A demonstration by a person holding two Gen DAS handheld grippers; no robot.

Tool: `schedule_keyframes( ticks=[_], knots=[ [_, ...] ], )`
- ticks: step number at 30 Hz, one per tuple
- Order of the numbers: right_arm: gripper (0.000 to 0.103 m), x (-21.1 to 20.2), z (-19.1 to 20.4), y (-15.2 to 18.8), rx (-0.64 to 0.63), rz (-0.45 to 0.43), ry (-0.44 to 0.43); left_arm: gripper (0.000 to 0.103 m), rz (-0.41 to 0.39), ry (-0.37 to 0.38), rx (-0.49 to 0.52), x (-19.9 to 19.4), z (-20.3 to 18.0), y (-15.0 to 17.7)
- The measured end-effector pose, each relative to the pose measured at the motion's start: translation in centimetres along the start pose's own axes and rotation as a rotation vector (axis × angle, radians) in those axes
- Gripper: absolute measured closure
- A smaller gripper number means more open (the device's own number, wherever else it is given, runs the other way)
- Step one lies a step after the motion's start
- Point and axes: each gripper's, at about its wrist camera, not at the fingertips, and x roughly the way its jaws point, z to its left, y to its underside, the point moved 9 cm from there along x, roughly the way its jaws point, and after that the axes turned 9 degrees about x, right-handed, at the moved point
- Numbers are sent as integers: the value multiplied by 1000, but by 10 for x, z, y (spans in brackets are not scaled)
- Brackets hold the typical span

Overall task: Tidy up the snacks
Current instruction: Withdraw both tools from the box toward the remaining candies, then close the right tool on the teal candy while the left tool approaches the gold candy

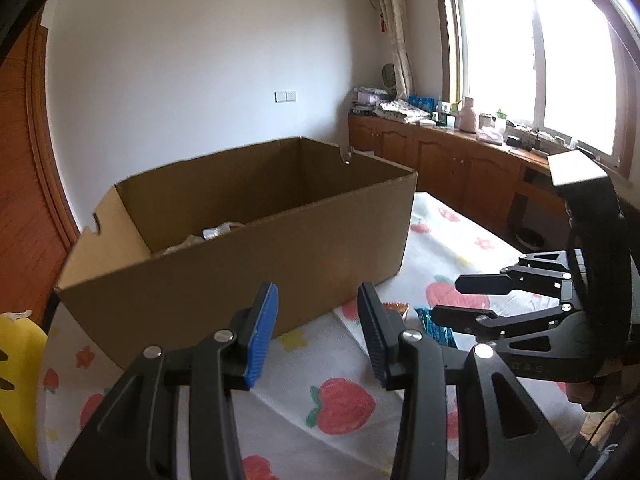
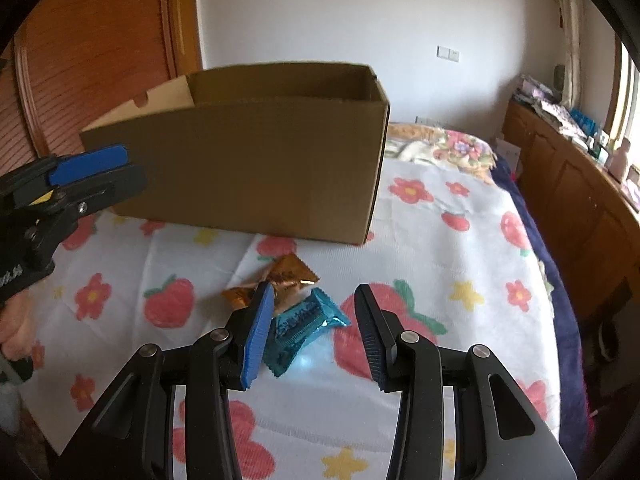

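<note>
Left wrist view: left gripper with jaws apart, nothing between them, blue ribbed pads facing each other. Directly ahead of the jaws stands the open cardboard box on the strawberry-print cloth; its near wall fills the gap between the fingertips. Inside the box, past the near wall, some pale wrapped items show at the bottom, too small to identify. Right of the right jaw, the right gripper reaches in from the side, fingers apart, empty. Between the right jaw and that gripper, an orange snack packet and a blue snack packet lie on the cloth, both partly hidden. Far beyond the jaws to the right: wooden cabinet under a bright window. Right wrist view: right gripper jaws spread, holding nothing, poised above the cloth. Blue snack packet lies on the cloth between the jaws, closer to the left jaw and partly behind it; cannot tell whether the pad touches it. Orange snack packets lie just ahead of the left fingertip, touching the blue one. Box stands further ahead of the jaws, clear of the packets. Left gripper enters left of the jaws, close to the near wall of the box
</note>
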Motion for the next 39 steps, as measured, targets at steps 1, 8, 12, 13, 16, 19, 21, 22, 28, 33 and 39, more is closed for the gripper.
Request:
schedule_keyframes(
  ticks=[1,8,12,13,16,19,21,22,28,33,39],
  knots=[
    [61,4,0,1,2,5,2,62,7,1,0,3,0,2],
    [61,21,-2,11,12,65,9,62,36,27,-1,14,-7,15],
    [61,23,-6,19,44,97,-20,62,64,36,8,21,-10,24],
    [61,23,-7,20,58,103,-33,62,71,40,9,22,-11,26],
    [61,22,-8,23,76,107,-49,62,65,53,3,19,-11,26],
    [60,23,-8,24,99,111,-62,62,69,56,7,19,-10,27],
    [60,23,-6,25,100,109,-61,62,70,57,10,19,-10,26],
    [59,24,-5,25,99,109,-59,62,72,56,13,19,-10,26],
    [56,31,-3,25,87,115,-31,62,73,57,22,22,-13,25],
    [62,31,-3,27,50,120,-24,62,77,57,16,23,-12,25],
    [90,21,-6,30,63,114,-69,61,84,51,17,27,-11,25]
  ],
)
